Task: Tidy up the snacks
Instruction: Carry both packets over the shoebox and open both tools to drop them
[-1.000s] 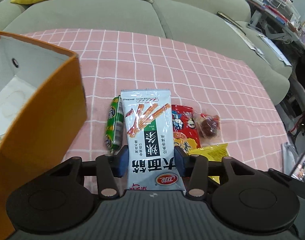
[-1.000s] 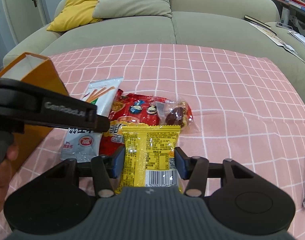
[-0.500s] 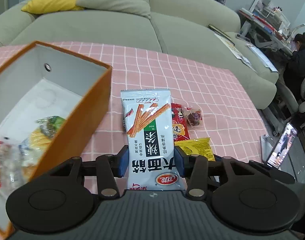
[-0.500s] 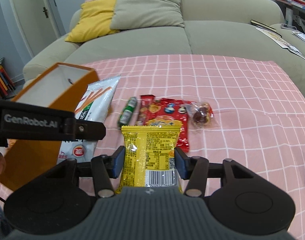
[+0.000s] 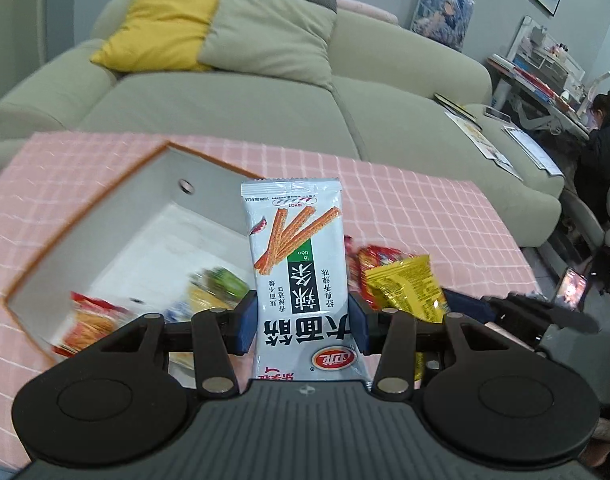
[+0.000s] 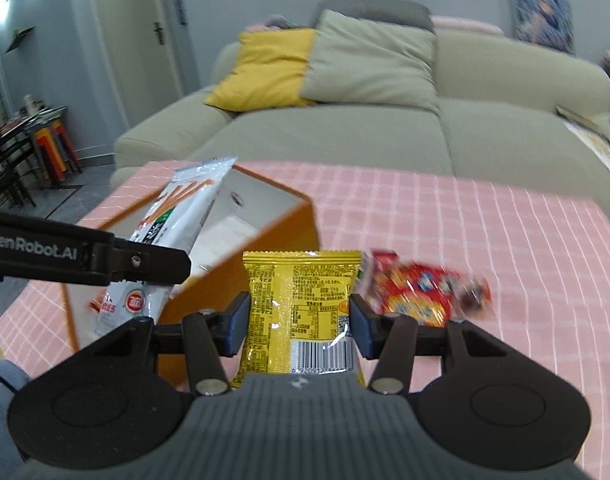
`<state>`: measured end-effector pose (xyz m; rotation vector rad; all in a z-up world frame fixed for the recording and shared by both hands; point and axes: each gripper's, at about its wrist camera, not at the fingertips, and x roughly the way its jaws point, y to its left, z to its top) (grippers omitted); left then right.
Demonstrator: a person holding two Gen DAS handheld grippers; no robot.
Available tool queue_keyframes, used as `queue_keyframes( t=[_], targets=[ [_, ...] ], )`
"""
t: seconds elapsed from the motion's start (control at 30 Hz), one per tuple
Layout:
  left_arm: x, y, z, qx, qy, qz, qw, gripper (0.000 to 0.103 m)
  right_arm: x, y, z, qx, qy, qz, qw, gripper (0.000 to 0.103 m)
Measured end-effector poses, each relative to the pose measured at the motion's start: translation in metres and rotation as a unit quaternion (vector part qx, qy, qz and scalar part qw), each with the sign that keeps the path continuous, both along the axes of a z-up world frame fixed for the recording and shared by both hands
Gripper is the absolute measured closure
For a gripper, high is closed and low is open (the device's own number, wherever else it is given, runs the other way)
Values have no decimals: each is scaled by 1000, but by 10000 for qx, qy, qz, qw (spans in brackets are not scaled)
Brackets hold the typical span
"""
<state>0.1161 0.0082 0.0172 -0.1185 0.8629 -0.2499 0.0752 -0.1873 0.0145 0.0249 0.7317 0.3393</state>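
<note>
While both grippers are mid-carry, left gripper [image 5: 301, 322] clamps the white pack [image 5: 299, 264] over the box [image 5: 117, 216] at frame centre-left, right gripper [image 6: 299, 322] clamps the yellow pack [image 6: 301, 300] beside it; next: lower into the box, release.

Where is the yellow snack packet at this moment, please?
The yellow snack packet is clamped in the right claw, held above the pink tablecloth, just right of the orange box.

two grippers [image 5: 303, 324], one box [image 5: 209, 178]
</note>
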Motion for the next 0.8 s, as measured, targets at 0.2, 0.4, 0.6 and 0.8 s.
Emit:
queue_keyframes(
  t=[0.2,0.4,0.6,0.8],
  targets=[
    [7,27,14,338,-85,29,9994,51,15,41,28,-77,-307,565,9979,53],
    [25,58,20,612,-61,211,9979,51,47,75,35,-86,-264,1083,9937,53],
    [54,85,0,815,368,293,9956,51,90,112,17,-526,1,1511,9871,53],
    [80,88,-39,1116,827,80,9903,51,118,141,-19,-1224,208,1831,9752,53]
  ],
)
